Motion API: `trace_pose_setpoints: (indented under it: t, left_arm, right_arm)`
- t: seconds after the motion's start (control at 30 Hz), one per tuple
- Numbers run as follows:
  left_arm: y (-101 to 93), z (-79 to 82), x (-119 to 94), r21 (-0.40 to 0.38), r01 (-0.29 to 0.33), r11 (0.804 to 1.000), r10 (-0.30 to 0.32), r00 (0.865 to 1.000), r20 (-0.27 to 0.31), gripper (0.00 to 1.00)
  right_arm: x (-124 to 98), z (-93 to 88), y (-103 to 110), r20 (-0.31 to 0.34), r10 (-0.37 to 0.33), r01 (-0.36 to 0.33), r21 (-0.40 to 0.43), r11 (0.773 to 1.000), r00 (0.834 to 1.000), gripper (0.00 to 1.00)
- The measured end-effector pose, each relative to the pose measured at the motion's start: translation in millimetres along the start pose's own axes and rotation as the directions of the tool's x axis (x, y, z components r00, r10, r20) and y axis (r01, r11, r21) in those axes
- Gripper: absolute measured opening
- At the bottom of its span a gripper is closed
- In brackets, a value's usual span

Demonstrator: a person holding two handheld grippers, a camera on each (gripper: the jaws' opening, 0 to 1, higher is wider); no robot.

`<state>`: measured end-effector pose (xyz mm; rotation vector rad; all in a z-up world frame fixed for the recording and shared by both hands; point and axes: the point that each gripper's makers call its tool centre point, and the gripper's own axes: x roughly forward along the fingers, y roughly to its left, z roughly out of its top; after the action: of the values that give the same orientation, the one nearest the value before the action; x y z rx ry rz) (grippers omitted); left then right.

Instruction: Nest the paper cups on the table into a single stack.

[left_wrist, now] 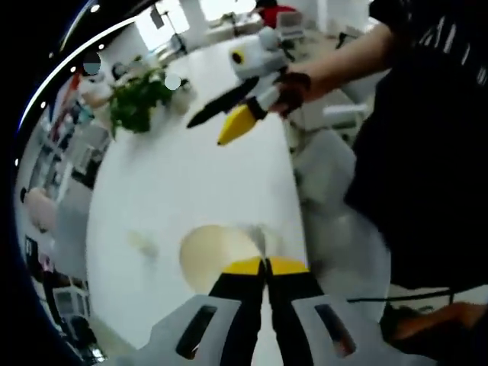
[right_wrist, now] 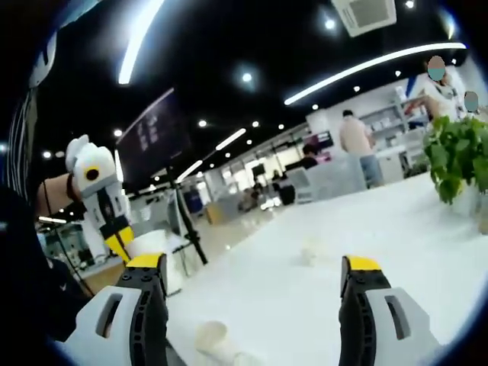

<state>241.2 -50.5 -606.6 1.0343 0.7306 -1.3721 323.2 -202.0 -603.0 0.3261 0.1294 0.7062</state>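
My left gripper [left_wrist: 264, 267] is shut, its yellow tips pinching the right rim of a paper cup [left_wrist: 216, 256] whose cream inside faces the camera. A faint, blurred cup [left_wrist: 142, 242] lies on the white table [left_wrist: 183, 183] to its left. My right gripper [left_wrist: 226, 120] hangs over the far part of the table, held by a hand, jaws apart. In the right gripper view that gripper [right_wrist: 253, 267] stands open with nothing between its fingers. Low over the table, small paper cups [right_wrist: 213, 336] lie near the bottom, and another cup [right_wrist: 312, 252] sits farther off. The left gripper [right_wrist: 101, 200] is raised at the left.
A potted green plant [left_wrist: 136, 103] [right_wrist: 457, 152] stands on the table's far side. A person in dark clothes [left_wrist: 427, 137] stands at the table's right edge, with white chairs [left_wrist: 328, 164] beside it. People and desks fill the background.
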Motion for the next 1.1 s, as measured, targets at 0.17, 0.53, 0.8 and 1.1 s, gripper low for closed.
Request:
trace_pose_setpoints:
  t: [0.17,0.53,0.8,1.1]
  left_arm:
    - [-2.7,-8.3,15.1,0.051,0.018,0.999,-0.016,0.999,-0.029,0.0]
    - [-8.7,-13.1,41.2,0.106,0.035,0.994,-0.032,0.999,-0.026,0.0]
    - [-10.5,-18.5,56.7,0.144,0.052,0.988,-0.046,0.998,-0.047,0.0]
    - [-13.8,-21.2,76.6,0.182,0.075,0.98,-0.067,0.996,-0.053,0.0]
  right_arm:
    - [-2.9,-0.8,-1.8,-0.001,-0.012,0.012,0.002,1.0,1.0,0.93]
    - [-10.5,-3.3,-6.7,-0.016,-0.034,0.034,0.013,0.999,0.999,0.92]
    - [-11.6,-2.4,-9.2,-0.02,-0.043,0.043,0.004,0.999,0.999,0.92]
    - [-13.9,-2.5,-10.6,-0.021,-0.046,0.046,0.011,0.999,0.999,0.92]
